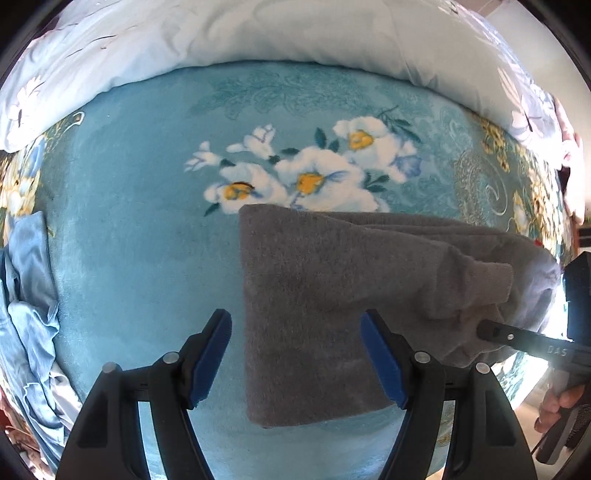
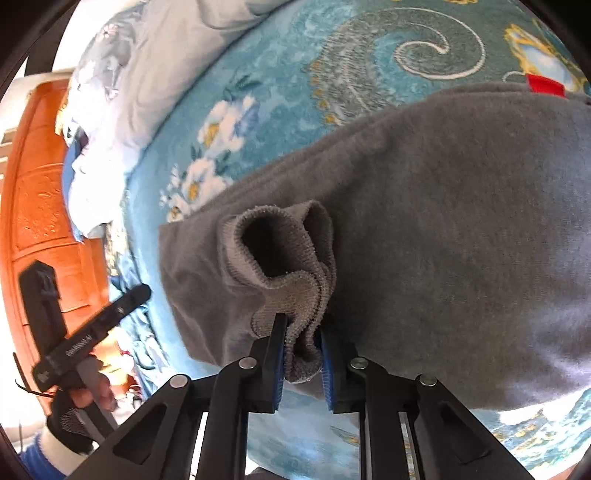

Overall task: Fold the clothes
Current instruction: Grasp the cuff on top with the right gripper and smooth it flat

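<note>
A grey sweater [image 1: 332, 295] lies partly folded on a teal floral blanket [image 1: 147, 221]. My left gripper [image 1: 295, 354] is open and empty, hovering over the sweater's left edge. My right gripper [image 2: 303, 354] is shut on the sweater's ribbed sleeve cuff [image 2: 288, 266], which bunches between the blue pads. The sweater [image 2: 461, 240] fills the right of the right wrist view, with a red tag [image 2: 545, 86] at its far edge. The right gripper also shows in the left wrist view [image 1: 491, 330] at the sweater's right side. The left gripper shows in the right wrist view [image 2: 136, 295] at the left.
A pale floral duvet [image 1: 258, 33] is heaped along the far side of the bed. Crumpled light blue clothing [image 1: 29, 295] lies at the left edge. An orange wooden door [image 2: 40, 184] stands beyond the bed.
</note>
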A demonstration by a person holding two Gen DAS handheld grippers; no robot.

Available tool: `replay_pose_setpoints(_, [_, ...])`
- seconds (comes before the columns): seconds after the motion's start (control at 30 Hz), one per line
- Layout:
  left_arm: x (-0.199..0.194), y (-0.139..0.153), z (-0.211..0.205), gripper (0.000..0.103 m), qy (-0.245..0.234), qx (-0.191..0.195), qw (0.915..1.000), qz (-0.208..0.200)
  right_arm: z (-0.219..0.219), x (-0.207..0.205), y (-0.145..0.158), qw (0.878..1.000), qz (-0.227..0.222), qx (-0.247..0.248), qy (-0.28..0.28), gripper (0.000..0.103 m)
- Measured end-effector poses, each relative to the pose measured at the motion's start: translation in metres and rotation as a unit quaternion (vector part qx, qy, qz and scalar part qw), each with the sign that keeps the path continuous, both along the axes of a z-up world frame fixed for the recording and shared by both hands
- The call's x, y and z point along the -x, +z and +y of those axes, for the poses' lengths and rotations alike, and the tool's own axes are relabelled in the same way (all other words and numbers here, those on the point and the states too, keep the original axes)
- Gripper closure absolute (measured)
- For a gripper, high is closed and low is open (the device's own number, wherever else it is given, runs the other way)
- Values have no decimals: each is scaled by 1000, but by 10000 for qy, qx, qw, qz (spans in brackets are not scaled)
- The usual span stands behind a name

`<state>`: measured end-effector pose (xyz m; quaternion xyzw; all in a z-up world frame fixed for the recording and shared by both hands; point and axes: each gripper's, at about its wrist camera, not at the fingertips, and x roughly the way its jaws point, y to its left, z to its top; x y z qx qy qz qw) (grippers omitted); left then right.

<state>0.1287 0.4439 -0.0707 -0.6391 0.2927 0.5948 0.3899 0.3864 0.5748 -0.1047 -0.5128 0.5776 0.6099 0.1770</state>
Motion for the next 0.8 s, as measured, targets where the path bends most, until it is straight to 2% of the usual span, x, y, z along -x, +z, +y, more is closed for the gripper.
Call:
replay_pose_setpoints(0.1, [7, 7, -3, 29, 129, -122, 9998, -102, 2, -7, 8, 9998, -151, -149, 44, 76])
replay_pose_setpoints(0.23, [11, 16, -3, 29, 219, -414, 9986, -264, 3, -5, 37, 9960, -290, -761, 371, 76])
replay_pose_setpoints(0.3, [9, 15, 0, 29, 184, -491, 9978, -412, 2, 1, 55, 9927, -196, -1065, 524, 76])
replay_pose_setpoints(0.37, [3, 12, 4, 29, 61, -511, 9971, -551, 0, 13, 62, 9916, 11, -1124, 635, 76])
replay_pose_setpoints(0.5, [-9, 8, 11, 29, -177, -541, 9954, -767, -6, 44, 58, 9909, 373, -956, 870, 76])
replay_pose_setpoints(0.8, [-5, -27, 16, 29, -155, -162, 9964, -816, 17, 43, 23, 9940, -280, -859, 621, 76])
